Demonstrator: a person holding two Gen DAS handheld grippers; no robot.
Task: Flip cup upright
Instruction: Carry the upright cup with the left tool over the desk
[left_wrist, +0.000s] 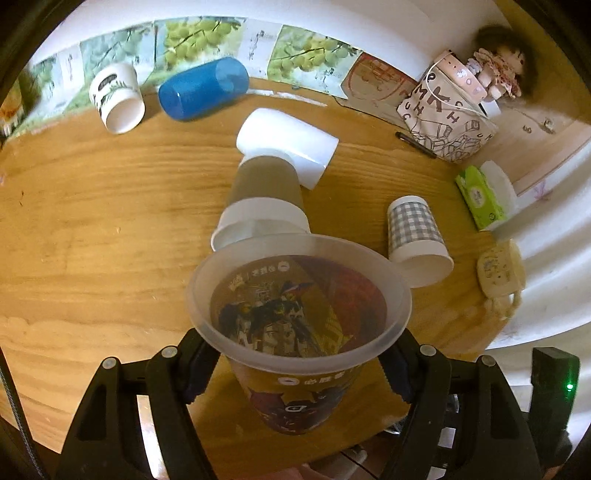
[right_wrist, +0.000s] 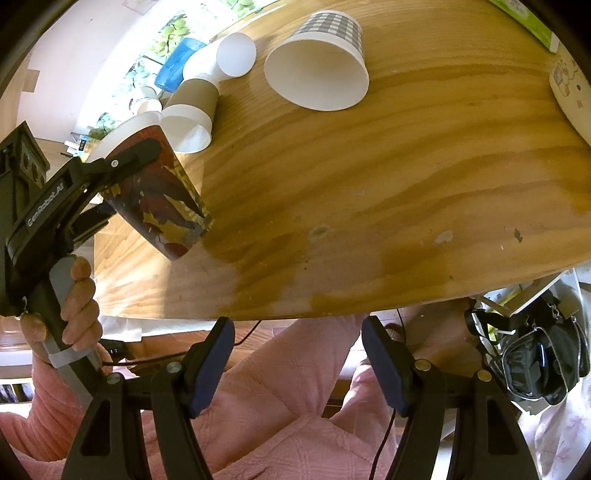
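A: Where do we have the printed cup (left_wrist: 295, 369)?

B: In our left hand-held gripper (left_wrist: 295, 373), both pads pressed on its sides just below the frosted rim. The mouth faces up, and from the right wrist view the cup (right_wrist: 159, 195) leans, its base hanging just above the worktop (right_wrist: 369, 184) near the front edge.

A: And our right hand-held gripper (right_wrist: 297, 365)?

B: Jaws apart, nothing between them, held off the worktop's near edge over our pink sleeve.

A: What crowds us ahead of the left one?

B: Just past the rim lies a brown-and-white cup (left_wrist: 262, 206) on its side, touching a white cup (left_wrist: 288, 144) beyond. A checked cup (left_wrist: 417, 236) lies ahead to the right. Further on, a blue cup (left_wrist: 203, 88) and a small printed paper cup (left_wrist: 116, 98) by the far edge.

A: Open room?

B: Bare wood ahead-left of the left one, and a broad bare stretch in front of the right one.
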